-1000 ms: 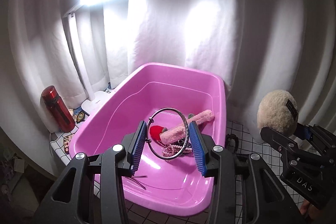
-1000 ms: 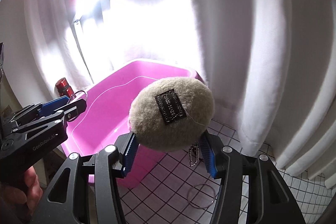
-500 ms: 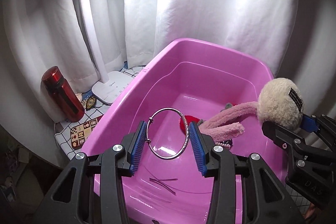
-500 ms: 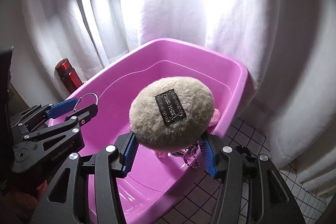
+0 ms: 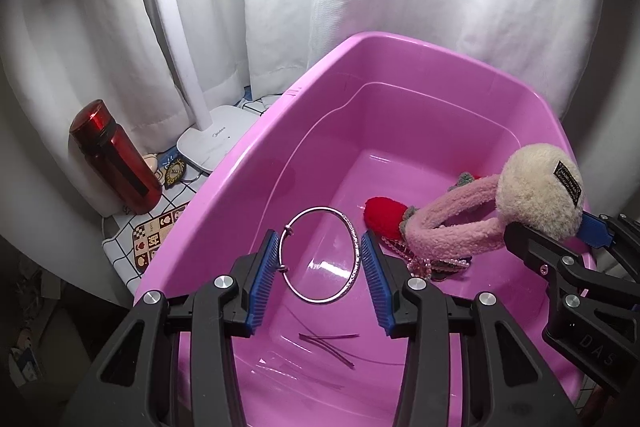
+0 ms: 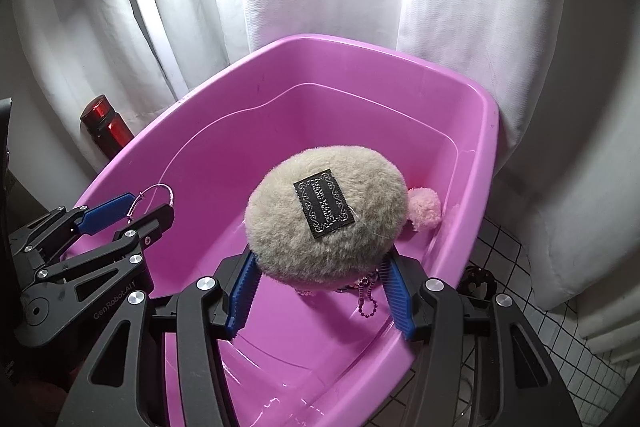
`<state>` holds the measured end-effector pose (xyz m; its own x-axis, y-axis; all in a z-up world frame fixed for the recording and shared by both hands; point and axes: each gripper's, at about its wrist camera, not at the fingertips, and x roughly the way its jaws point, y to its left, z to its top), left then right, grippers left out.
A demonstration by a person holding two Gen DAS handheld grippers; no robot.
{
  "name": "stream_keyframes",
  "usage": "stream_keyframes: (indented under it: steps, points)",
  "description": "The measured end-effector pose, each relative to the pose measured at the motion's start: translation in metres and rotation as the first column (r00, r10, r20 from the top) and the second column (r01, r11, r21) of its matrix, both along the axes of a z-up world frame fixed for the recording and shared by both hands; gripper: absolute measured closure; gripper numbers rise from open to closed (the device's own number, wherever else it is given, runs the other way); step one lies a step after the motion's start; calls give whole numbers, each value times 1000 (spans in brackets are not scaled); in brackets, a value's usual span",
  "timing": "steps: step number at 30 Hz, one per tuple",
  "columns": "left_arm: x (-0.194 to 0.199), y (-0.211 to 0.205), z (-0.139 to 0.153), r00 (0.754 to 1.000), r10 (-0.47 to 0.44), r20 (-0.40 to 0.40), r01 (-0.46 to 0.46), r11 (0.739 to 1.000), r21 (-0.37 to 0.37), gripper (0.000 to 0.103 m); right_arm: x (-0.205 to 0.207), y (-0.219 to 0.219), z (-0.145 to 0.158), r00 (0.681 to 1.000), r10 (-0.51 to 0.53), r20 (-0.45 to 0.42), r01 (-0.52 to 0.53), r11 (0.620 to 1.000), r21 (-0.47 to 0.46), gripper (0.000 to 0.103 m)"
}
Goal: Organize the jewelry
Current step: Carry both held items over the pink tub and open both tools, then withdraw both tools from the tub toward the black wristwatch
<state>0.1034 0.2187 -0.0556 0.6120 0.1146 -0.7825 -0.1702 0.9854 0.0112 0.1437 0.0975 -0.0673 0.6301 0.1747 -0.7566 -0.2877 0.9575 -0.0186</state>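
Plainly, the silver bangle (image 5: 319,255) sat clamped between the blue pads of the left gripper (image 5: 319,259), its ring face-on to the left wrist camera and its small clasp beads against the left pad. It hung over the near-left part of the pink tub (image 5: 400,67), above the floor and not touching it. Straight below and slightly toward the camera lay a few thin dark hairpins (image 5: 328,343) on the tub bottom. To the bangle's right, well apart from it, the right gripper (image 6: 318,287) was closed on the beige fluffy pad of the earmuffs (image 5: 538,193), whose pink band (image 5: 452,223) curved down toward a red plush piece (image 5: 384,217) and a heap of pink beads (image 5: 424,263); a ball chain (image 6: 368,303) dangled under the pad in the right wrist view. So the drop point for the bangle lay directly beneath the left fingers, on bare floor, with the left hand nearer to it. Opening there would likely land it clear of the beads. Outside the tub stood a red bottle (image 5: 116,157) and a white lamp base (image 5: 216,139).
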Motion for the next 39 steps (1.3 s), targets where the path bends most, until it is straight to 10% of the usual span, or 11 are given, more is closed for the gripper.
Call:
stream_keyframes:
  steps: [9, 39]
  points:
    - [-5, 7, 7, 998, 30, 48, -31, 999, 16, 19, 3, 4, 1, 1000, -6, 10, 6, 999, -39, 36]
    - [-21, 3, 21, 997, 37, 62, -38, 999, 17, 16, -15, -5, 16, 998, -27, 57, 28, 999, -16, 36]
